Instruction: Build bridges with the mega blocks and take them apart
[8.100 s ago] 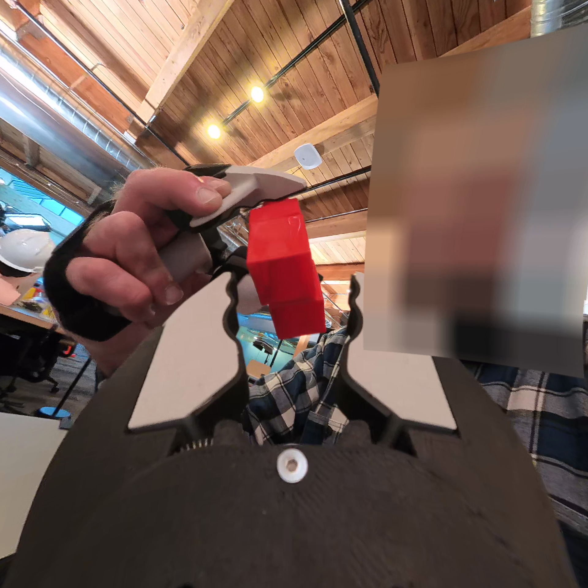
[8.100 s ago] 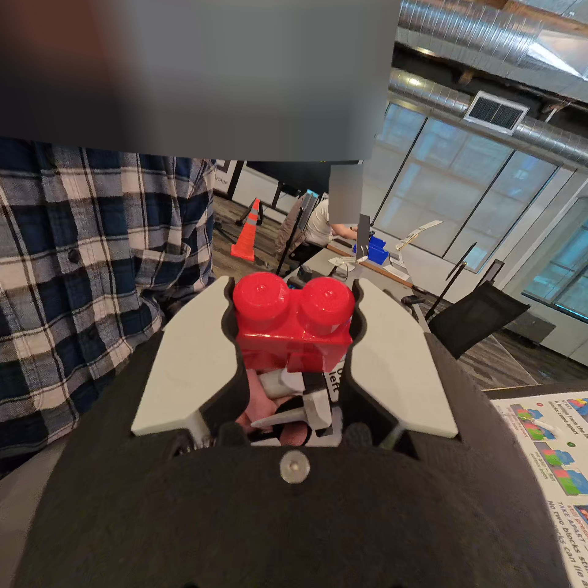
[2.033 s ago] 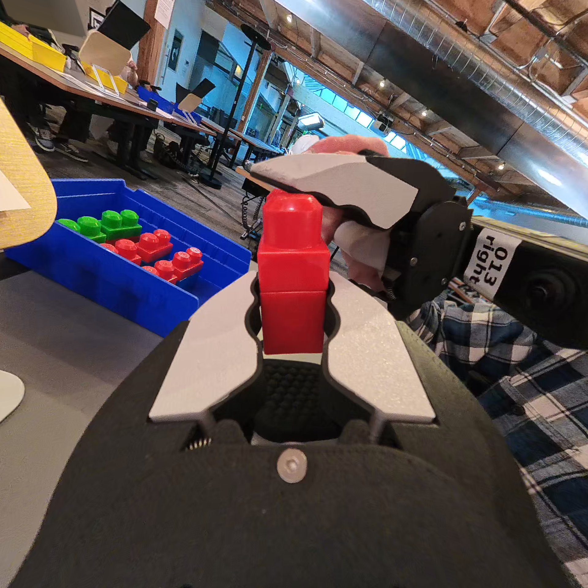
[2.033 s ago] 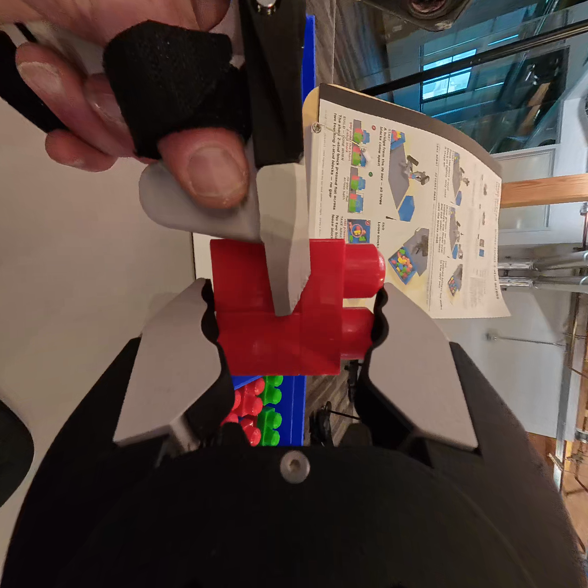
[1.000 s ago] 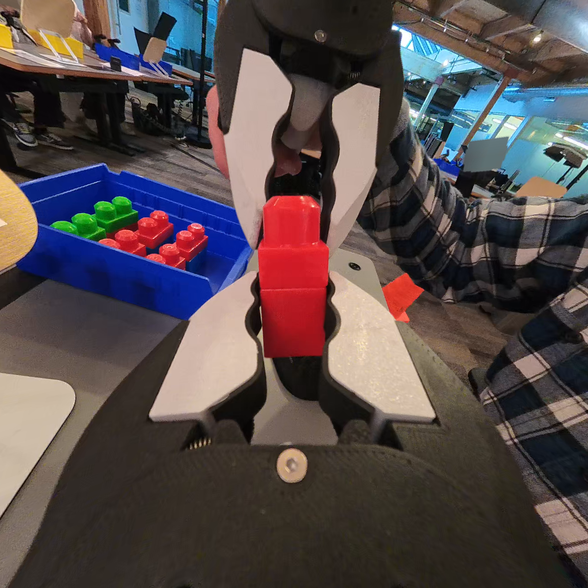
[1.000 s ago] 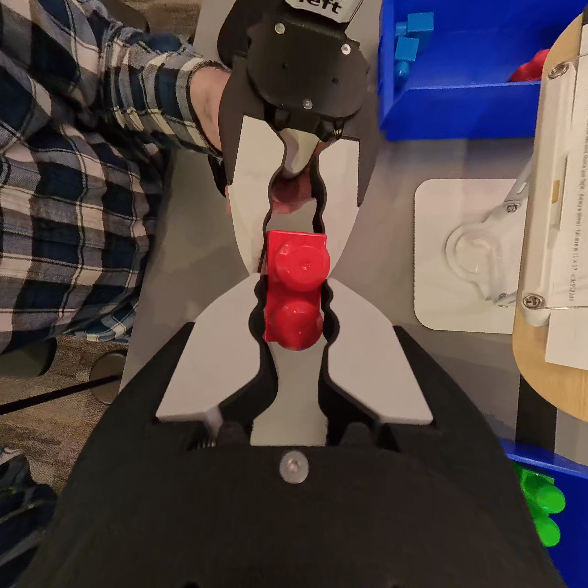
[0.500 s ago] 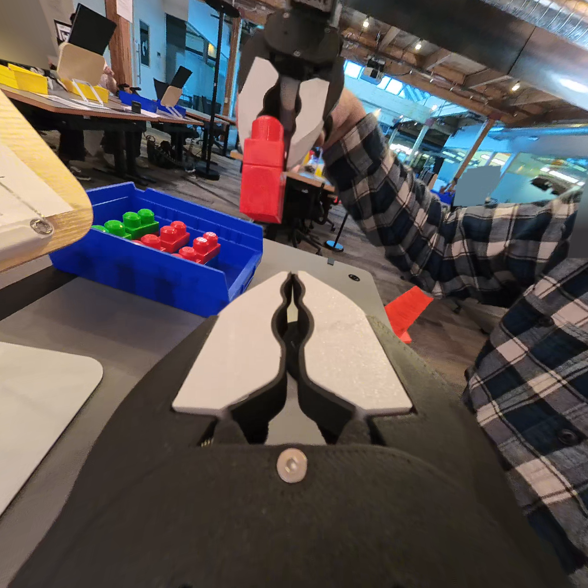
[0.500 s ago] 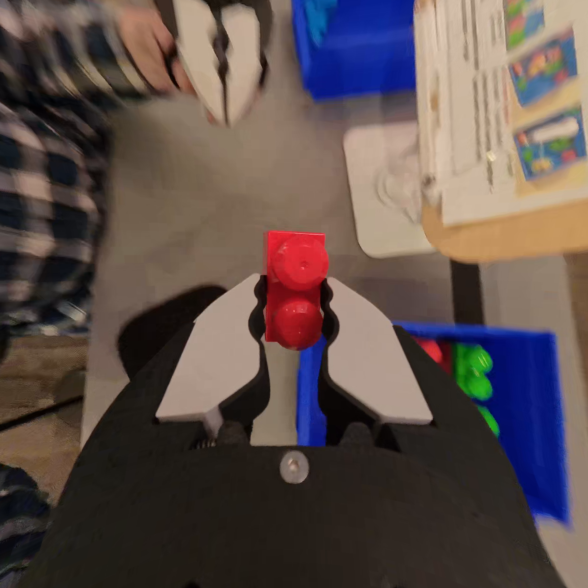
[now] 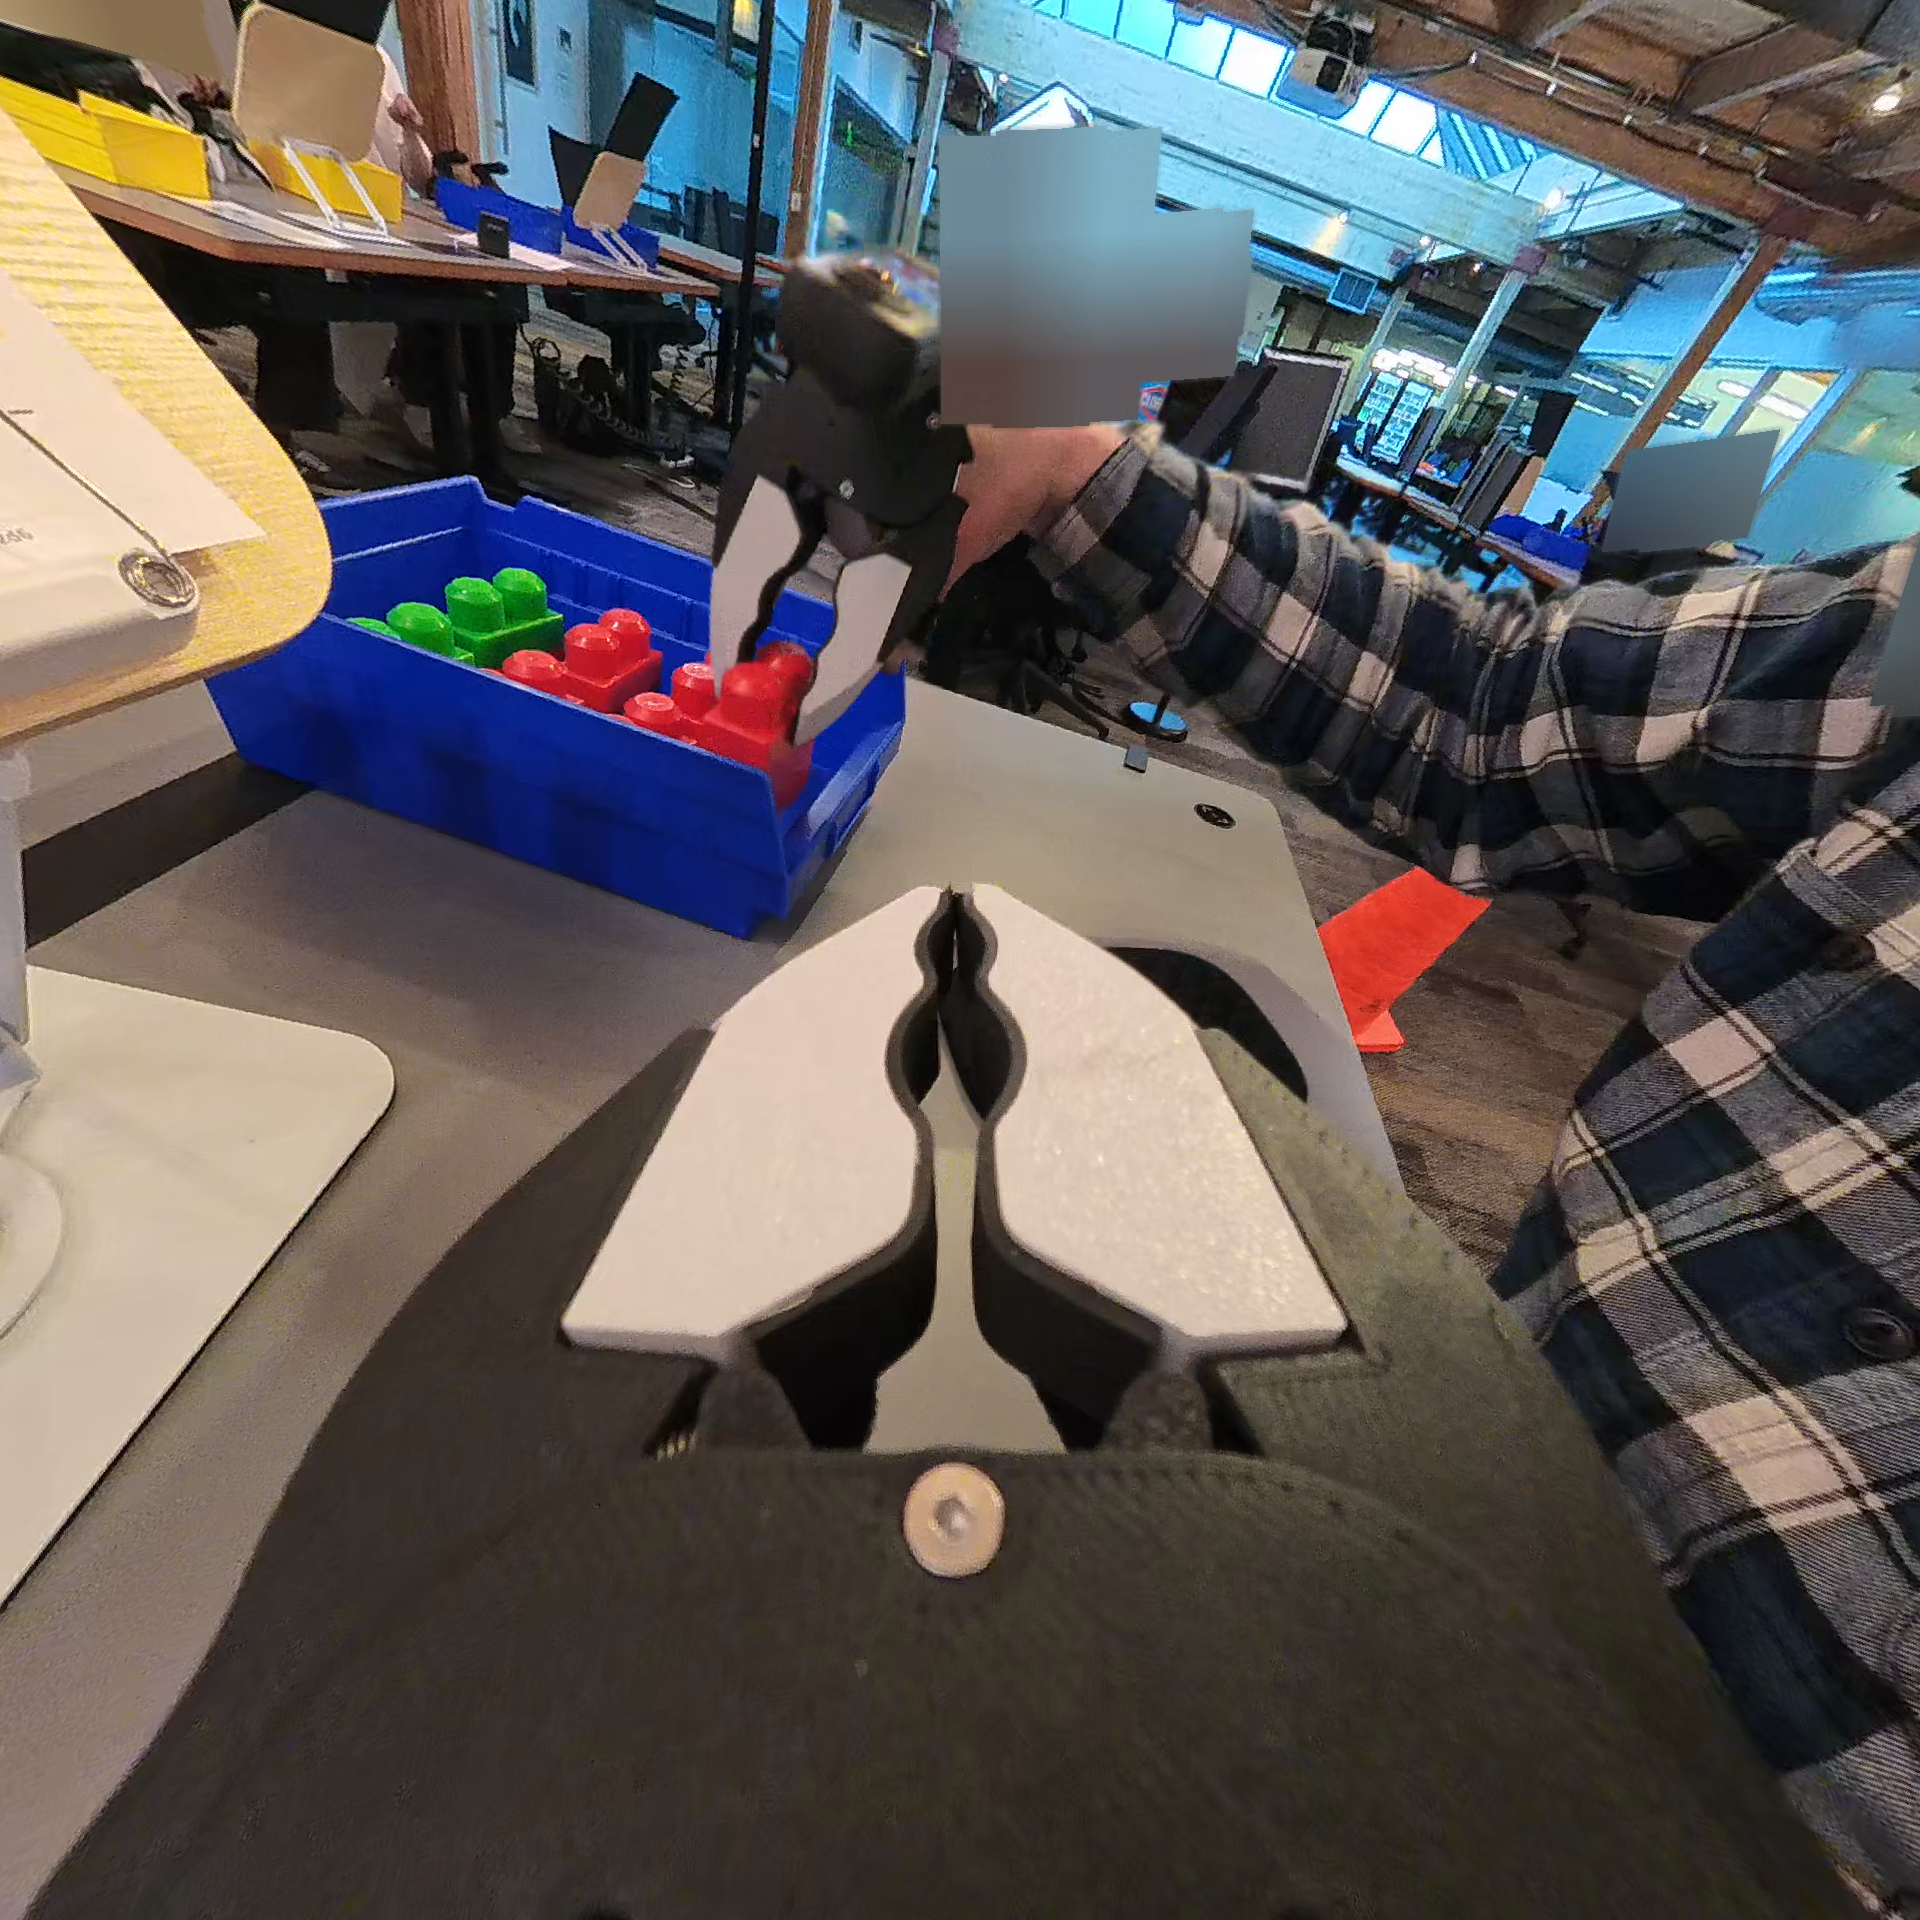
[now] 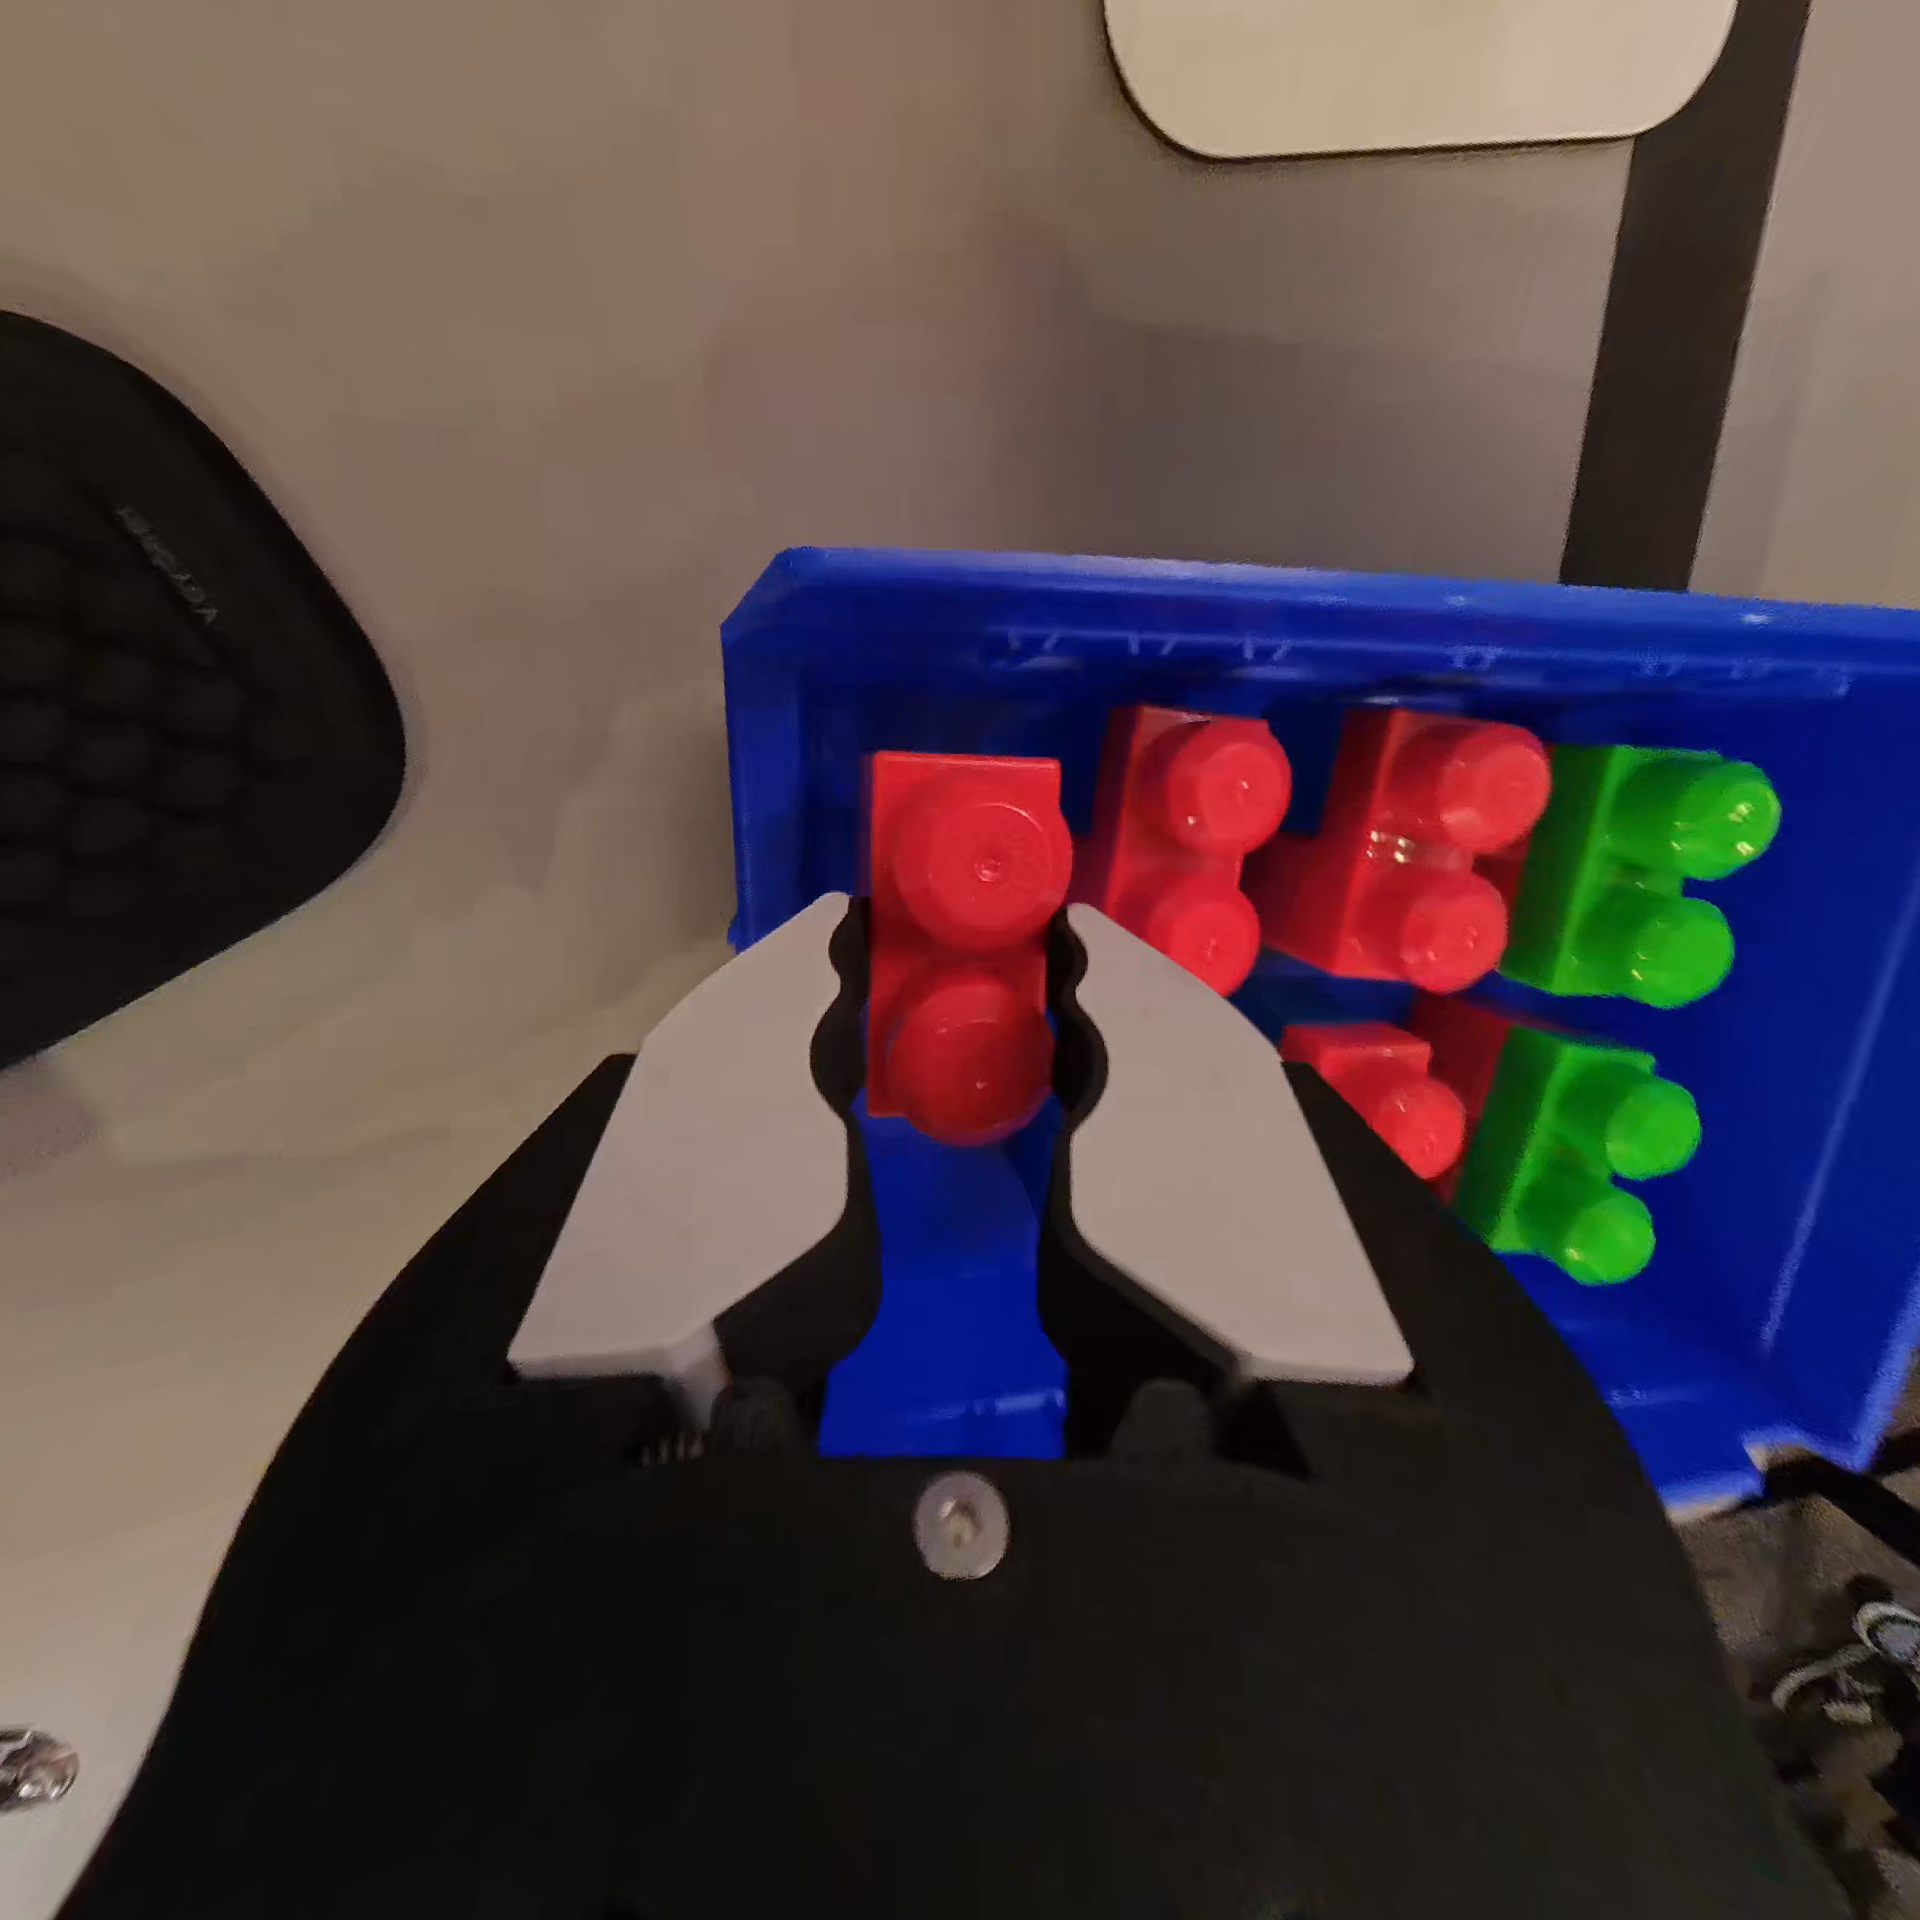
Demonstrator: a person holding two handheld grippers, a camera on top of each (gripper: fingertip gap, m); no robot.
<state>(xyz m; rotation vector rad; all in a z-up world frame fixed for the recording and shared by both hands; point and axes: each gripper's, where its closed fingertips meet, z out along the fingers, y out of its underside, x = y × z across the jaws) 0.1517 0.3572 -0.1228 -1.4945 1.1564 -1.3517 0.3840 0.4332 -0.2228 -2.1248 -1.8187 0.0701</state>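
My right gripper (image 10: 956, 935) is shut on a red block stack (image 10: 966, 914), both pads pressed on its sides, and holds it inside the near end of a blue bin (image 10: 1299, 613). The left wrist view shows that gripper (image 9: 774, 701) reaching down into the bin (image 9: 499, 769) with the red stack (image 9: 753, 712) between its fingers. My left gripper (image 9: 956, 925) is shut with nothing between its pads, above the grey table (image 9: 1039, 831) near the bin's corner.
Loose red blocks (image 10: 1403, 862) and green blocks (image 10: 1621, 883) lie in the bin. A wooden board with a paper sheet (image 9: 125, 499) stands at left on a white base plate (image 9: 177, 1143). A black pad (image 10: 135, 675) lies on the table. A person's plaid sleeve (image 9: 1455, 644) crosses at right.
The left gripper let go of the red stack, then closed with nothing between its pads. The right gripper carried the stack away from it and down into the blue bin.
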